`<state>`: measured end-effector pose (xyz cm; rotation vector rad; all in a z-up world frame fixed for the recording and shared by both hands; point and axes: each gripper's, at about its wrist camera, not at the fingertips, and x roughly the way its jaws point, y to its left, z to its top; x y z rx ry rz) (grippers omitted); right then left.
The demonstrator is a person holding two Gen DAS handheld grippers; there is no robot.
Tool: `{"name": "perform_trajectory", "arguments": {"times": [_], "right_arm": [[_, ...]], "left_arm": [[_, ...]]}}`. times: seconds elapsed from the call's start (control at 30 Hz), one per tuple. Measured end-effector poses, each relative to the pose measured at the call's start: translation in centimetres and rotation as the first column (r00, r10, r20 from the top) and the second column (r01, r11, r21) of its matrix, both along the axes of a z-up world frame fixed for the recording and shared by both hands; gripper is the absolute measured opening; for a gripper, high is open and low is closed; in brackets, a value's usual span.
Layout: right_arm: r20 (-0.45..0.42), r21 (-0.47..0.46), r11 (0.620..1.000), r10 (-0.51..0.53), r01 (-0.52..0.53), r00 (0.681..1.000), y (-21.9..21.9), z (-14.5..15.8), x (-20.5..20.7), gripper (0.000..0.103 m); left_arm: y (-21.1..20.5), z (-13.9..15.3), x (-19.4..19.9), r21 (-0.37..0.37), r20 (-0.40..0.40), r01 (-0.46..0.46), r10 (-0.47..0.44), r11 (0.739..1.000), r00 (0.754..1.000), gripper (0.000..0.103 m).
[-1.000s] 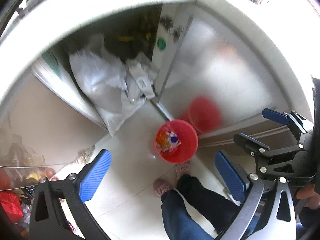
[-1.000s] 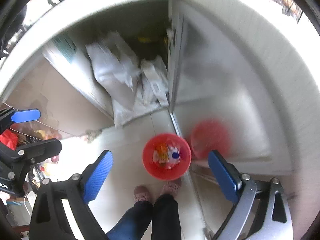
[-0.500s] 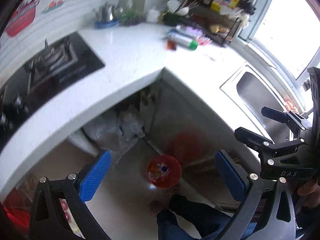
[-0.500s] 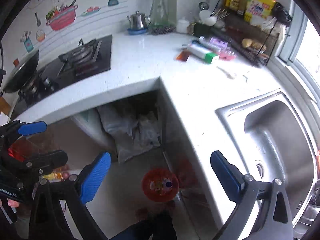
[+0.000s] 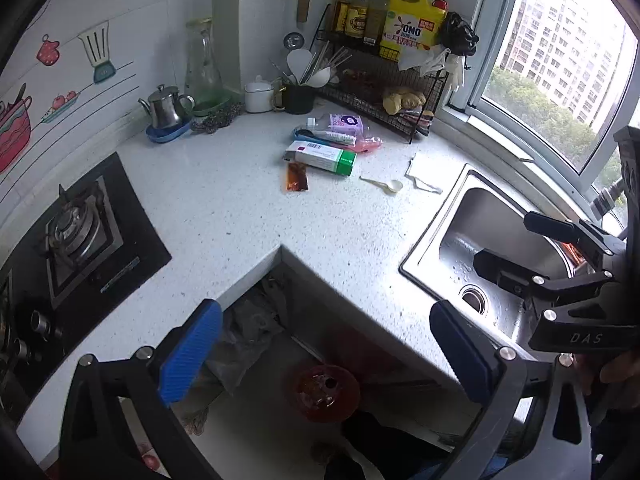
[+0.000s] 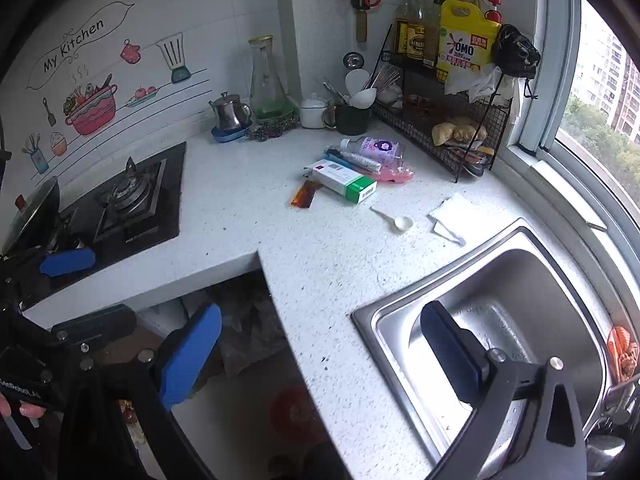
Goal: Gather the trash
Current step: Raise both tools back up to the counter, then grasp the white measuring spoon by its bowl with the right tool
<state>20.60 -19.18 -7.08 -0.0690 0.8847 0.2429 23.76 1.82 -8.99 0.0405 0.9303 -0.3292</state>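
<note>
Trash lies on the white speckled counter (image 5: pixel 248 216) near the back corner: a white and green box (image 5: pixel 322 156) (image 6: pixel 340 181), an orange sauce packet (image 5: pixel 297 176) (image 6: pixel 305 194), a purple-labelled bottle (image 5: pixel 340 124) (image 6: pixel 374 147) on a pink wrapper, a white plastic spoon (image 5: pixel 384 185) (image 6: pixel 394 219) and a crumpled white tissue (image 5: pixel 422 174) (image 6: pixel 448 216). A red bin (image 5: pixel 325 392) (image 6: pixel 298 412) holding trash stands on the floor below. My left gripper (image 5: pixel 326 354) and right gripper (image 6: pixel 320 354) both hang open and empty, well short of the trash.
A steel sink (image 5: pixel 492 248) (image 6: pixel 500 300) is sunk into the counter at right, a black gas hob (image 5: pixel 76 236) (image 6: pixel 132 200) at left. A wire rack (image 6: pixel 444 120) with bottles, a glass carafe (image 5: pixel 202 68) and a small steel pot (image 5: pixel 166 106) line the back wall.
Both cameras have swung up from the red bin on the floor to the countertop. Both grippers stay open and empty.
</note>
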Motion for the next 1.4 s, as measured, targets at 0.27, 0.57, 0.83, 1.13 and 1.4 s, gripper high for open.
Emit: {"name": "perform_trajectory", "arguments": {"times": [0.27,0.57,0.83,1.13,1.4], "right_arm": [[-0.005,0.006,1.000,0.024,-0.024,1.000,-3.0,0.2,7.6,0.100],[-0.091,-0.008,0.996,0.088,-0.089,0.992,-5.9,-3.5,16.2,0.100],[-0.181,0.010,0.988,0.153,-0.154,0.971,-6.6,-8.4,21.2,0.100],[-0.254,-0.002,0.973,0.221,-0.229,0.942,-6.4,-12.5,24.8,0.089],[-0.304,-0.028,0.956,0.270,-0.291,0.914,-6.3,-14.0,24.9,0.071]], "left_arm": [[-4.5,-0.2,9.0,0.017,-0.011,0.017,-0.017,1.000,1.000,0.103],[-8.7,-3.6,17.1,0.042,-0.082,0.007,-0.003,0.999,0.997,0.103],[-9.9,-8.3,21.7,0.057,-0.166,-0.012,0.021,0.998,0.986,0.103],[-10.8,-12.3,24.4,0.059,-0.238,-0.036,0.049,0.998,0.970,0.103],[-10.4,-13.1,24.7,0.054,-0.258,-0.041,0.053,0.998,0.965,0.103]]}}
